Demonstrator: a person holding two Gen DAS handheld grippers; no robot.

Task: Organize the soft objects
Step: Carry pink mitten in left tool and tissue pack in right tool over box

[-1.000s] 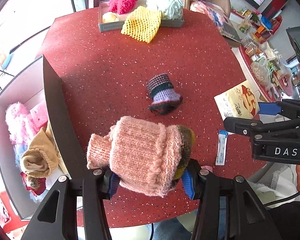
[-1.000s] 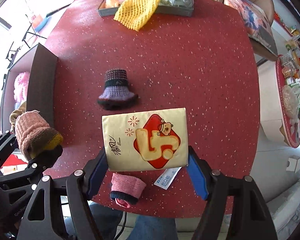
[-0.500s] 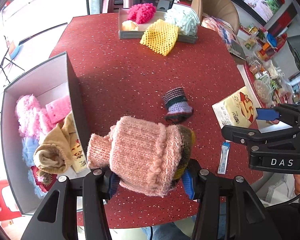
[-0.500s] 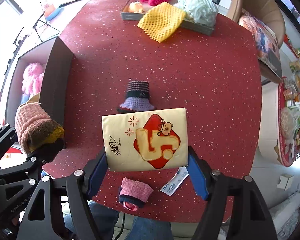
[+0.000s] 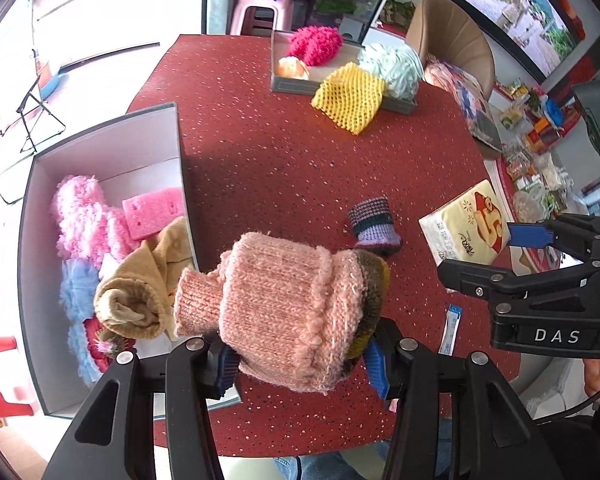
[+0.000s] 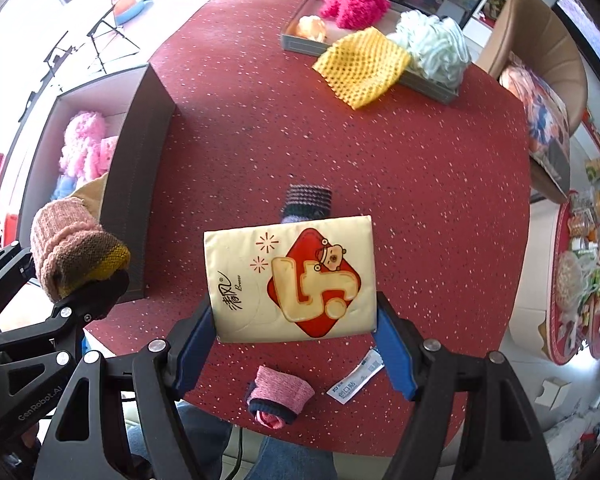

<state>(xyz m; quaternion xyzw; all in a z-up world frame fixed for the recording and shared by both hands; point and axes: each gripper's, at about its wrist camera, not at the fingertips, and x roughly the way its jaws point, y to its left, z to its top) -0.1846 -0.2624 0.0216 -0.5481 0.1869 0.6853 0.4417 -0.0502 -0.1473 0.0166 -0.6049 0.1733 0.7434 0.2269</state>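
Note:
My left gripper [image 5: 300, 356] is shut on a pink knitted piece [image 5: 284, 308] with a brown and yellow cuff, held above the red table's front left, beside the open grey box [image 5: 100, 136]. It also shows in the right wrist view [image 6: 72, 248]. My right gripper [image 6: 296, 340] is shut on a cream tissue pack [image 6: 292, 276] with a red bear print, held above the table; the pack also shows in the left wrist view [image 5: 466, 228]. A purple striped knitted piece [image 5: 374, 224] lies mid-table, partly hidden behind the pack in the right wrist view [image 6: 306, 200].
The box holds pink fluffy items [image 5: 80, 216], a pink sponge [image 5: 152, 212] and a tan cloth [image 5: 140, 296]. A grey tray [image 5: 292, 86] at the back holds a magenta puff, a mint puff and a yellow net cloth [image 5: 350, 98]. A pink sock [image 6: 280, 394] and a small sachet [image 6: 358, 376] lie near the front edge.
Both grippers have risen and moved left with their loads. The box and its contents now show more fully in the left wrist view.

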